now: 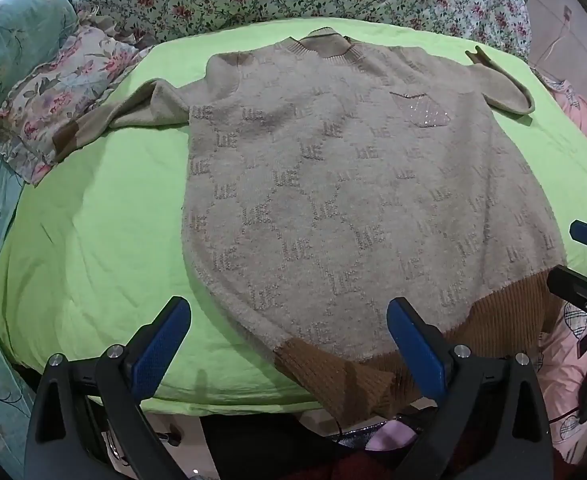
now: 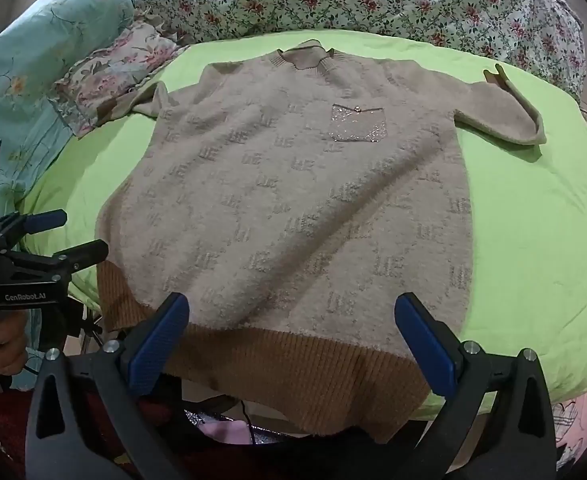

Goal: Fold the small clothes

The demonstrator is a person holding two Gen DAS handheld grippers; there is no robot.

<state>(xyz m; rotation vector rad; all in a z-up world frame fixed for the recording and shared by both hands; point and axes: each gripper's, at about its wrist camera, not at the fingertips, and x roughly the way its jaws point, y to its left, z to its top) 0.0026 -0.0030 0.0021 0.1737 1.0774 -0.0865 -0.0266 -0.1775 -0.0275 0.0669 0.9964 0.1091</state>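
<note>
Lime-green bed sheet (image 1: 93, 220) is carrying a fuzzy beige monogrammed sweater (image 1: 333, 184), lying flat, one sleeve seemingly folded; left hand-held gripper (image 1: 289, 332) and right hand-held gripper (image 2: 291, 330) are hovering wide open, empty.

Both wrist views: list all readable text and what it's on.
"GenRoboLAI", as it seems to read, the last letters unsure: on the left gripper body, seen in the right wrist view.
"UE" or "LE", a repeated knit monogram, letters unclear: all over the sweater.
Pocket: sparkly, no text.
Nothing else is readable in either view.
</note>
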